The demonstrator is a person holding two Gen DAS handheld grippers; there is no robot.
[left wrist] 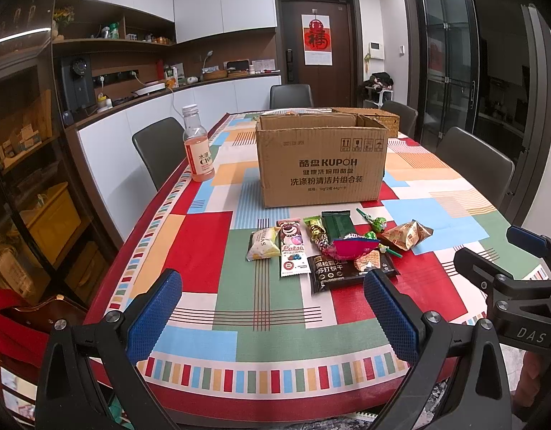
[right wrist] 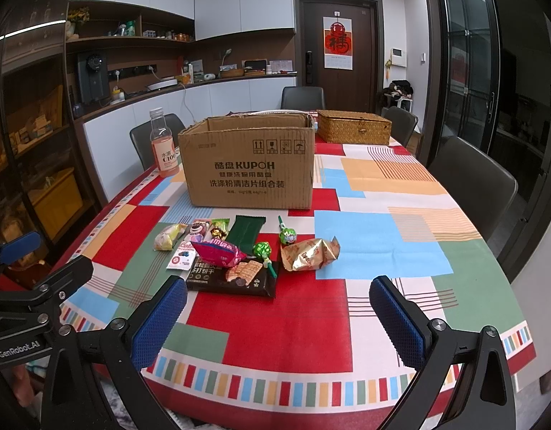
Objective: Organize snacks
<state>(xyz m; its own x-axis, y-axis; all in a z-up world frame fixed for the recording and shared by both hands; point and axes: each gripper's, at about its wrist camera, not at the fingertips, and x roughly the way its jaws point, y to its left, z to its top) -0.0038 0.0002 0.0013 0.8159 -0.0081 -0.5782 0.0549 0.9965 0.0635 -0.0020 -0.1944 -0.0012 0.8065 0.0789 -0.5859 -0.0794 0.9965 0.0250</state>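
Observation:
An open cardboard box stands mid-table. In front of it lies a cluster of snacks: a yellow-white packet, a bear-print bar, a dark green bar, a pink packet, a black cracker pack, green lollipops and a gold crinkled packet. My left gripper hovers open just short of the snacks. My right gripper is open too, near the front edge, nothing between its fingers.
A pink drink bottle stands left of the box. A woven basket sits behind it on the right. Dark chairs ring the table with the patchwork tablecloth. The right gripper's body shows in the left view.

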